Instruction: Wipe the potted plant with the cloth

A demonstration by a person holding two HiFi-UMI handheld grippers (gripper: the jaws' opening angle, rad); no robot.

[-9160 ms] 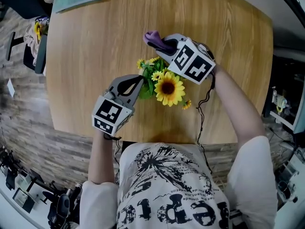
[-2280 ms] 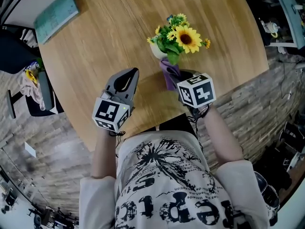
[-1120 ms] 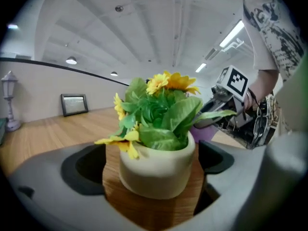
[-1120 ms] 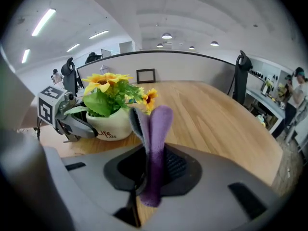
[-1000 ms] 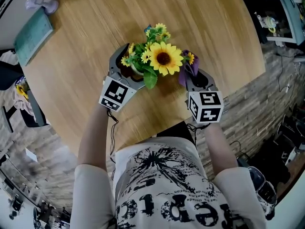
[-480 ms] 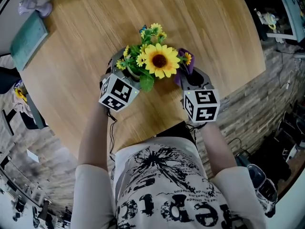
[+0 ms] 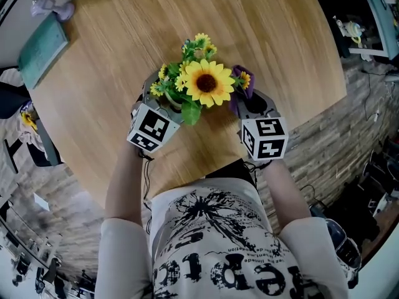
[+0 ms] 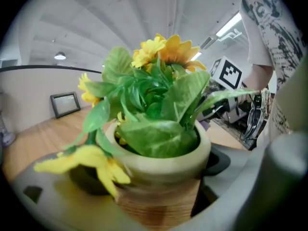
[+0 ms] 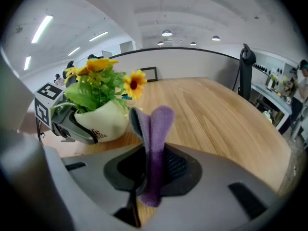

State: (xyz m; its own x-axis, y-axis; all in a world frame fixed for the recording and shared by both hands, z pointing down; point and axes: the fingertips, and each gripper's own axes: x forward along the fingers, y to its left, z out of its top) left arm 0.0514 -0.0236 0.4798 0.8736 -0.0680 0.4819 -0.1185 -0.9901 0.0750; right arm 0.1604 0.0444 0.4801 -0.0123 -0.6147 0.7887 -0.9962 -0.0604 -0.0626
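1. Pinching the purple cloth point(image 9: 156, 129) tight in the right hand-held gripper point(image 9: 153, 170), just right of the potted plant point(image 7: 206, 83).
2. Just been closing the left hand-held gripper point(image 7: 161, 95) wide around its pot point(image 8: 161, 186); gripped now, on the tabletop point(image 7: 274, 36).
3. Steadied, by the look; wiping yet to do.
4. Can't confirm cloth-to-leaf contact; no seeing the pot from overhead.

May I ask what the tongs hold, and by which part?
Left tongs, jaws just closed, clasp the pot by its sides; right tongs pinch the cloth near its lower end.
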